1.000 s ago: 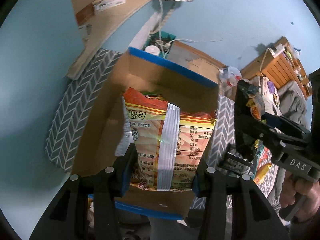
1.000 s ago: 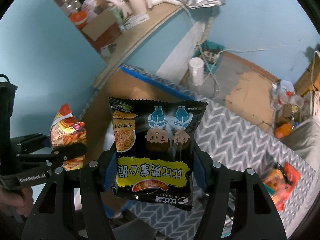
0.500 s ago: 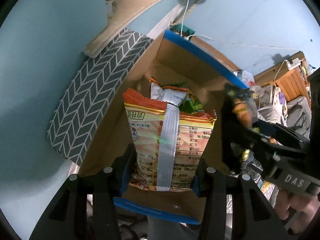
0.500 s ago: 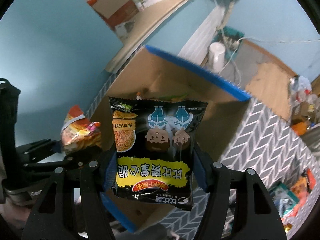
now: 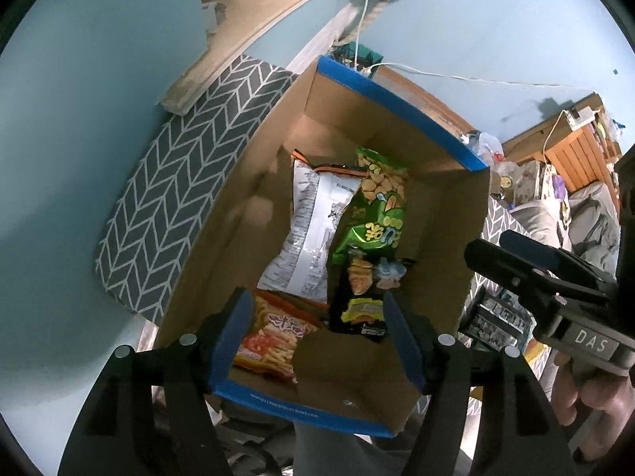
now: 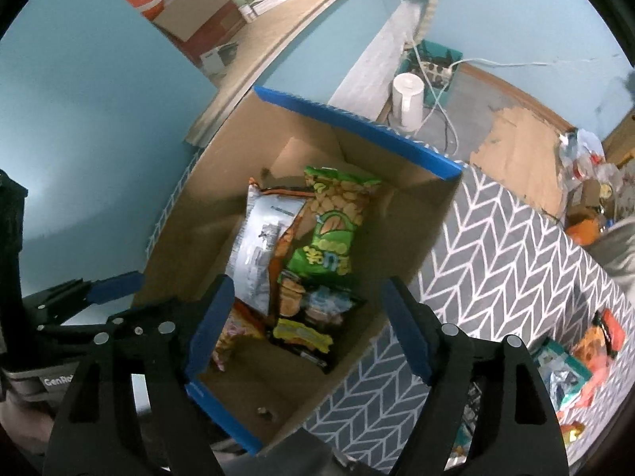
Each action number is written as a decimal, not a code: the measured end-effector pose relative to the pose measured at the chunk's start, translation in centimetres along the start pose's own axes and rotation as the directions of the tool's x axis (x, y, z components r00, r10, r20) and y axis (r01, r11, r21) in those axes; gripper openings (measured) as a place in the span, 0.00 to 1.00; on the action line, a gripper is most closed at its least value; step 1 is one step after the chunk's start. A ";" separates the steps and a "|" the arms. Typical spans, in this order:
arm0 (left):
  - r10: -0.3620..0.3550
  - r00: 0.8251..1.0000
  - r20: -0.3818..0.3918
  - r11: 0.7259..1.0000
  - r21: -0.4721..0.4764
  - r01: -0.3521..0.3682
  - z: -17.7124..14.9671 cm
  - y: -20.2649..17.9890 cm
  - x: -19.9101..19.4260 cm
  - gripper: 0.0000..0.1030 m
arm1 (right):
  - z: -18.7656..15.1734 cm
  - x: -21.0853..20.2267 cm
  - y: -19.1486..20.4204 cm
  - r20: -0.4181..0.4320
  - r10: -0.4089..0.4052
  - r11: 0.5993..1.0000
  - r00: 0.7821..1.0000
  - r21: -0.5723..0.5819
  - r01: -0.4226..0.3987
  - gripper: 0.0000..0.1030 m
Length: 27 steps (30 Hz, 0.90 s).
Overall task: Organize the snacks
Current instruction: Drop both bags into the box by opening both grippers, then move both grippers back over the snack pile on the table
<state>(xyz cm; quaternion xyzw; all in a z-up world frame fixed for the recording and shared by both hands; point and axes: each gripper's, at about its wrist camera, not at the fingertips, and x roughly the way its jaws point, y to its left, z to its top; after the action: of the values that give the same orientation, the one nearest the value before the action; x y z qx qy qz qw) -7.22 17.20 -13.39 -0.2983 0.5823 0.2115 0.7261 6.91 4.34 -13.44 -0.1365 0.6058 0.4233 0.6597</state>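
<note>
Over the open box: both hand-held grippers hang above the cardboard box [image 5: 448,214], pointing steeply down into it.
Left hand-held gripper [image 5: 317,337]: jaws have just been opening and now stand wide, nothing between them — the orange snack bag [image 5: 270,337] lies loose on the box floor right below, at about 7 o'clock in the left wrist view.
Right hand-held gripper [image 6: 305,329]: jaws also just opened, wide and empty; the black snack bag [image 6: 313,325] has dropped beneath it, near the box's middle.
Already in the box: a white bag [image 5: 309,234] and a green bag [image 5: 377,206], side by side toward 12 o'clock, long axes running away from the grippers.
Left to sort: more snacks [image 6: 583,361] on the grey patterned surface [image 6: 496,261], outside the box at about 4 o'clock in the right wrist view — well apart from both grippers.
Nearer hand: the right, by my judgement, since that pile lies on its side; the left would have to cross over the box.
Next move, likely: lift clear of the box walls and swing right toward the pile.
</note>
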 end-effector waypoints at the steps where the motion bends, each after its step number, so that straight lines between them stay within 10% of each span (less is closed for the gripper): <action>1: -0.002 1.000 0.003 1.000 0.003 0.002 0.0 -0.1 -0.1 0.68 | 0.1 -0.1 -0.2 0.001 -0.003 1.000 1.000 0.004 0.003 0.76; 27: -0.054 0.990 -0.127 0.955 0.284 0.089 -3.0 -11.8 1.3 0.68 | -8.1 -6.4 -11.1 0.014 -0.150 0.949 0.989 0.283 0.140 0.76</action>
<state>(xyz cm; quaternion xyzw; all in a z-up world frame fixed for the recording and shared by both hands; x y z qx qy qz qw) -1.38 6.44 -12.90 -0.2219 0.6374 0.0798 0.7336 9.97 -10.53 -13.13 -0.0782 0.6363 0.2857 0.7123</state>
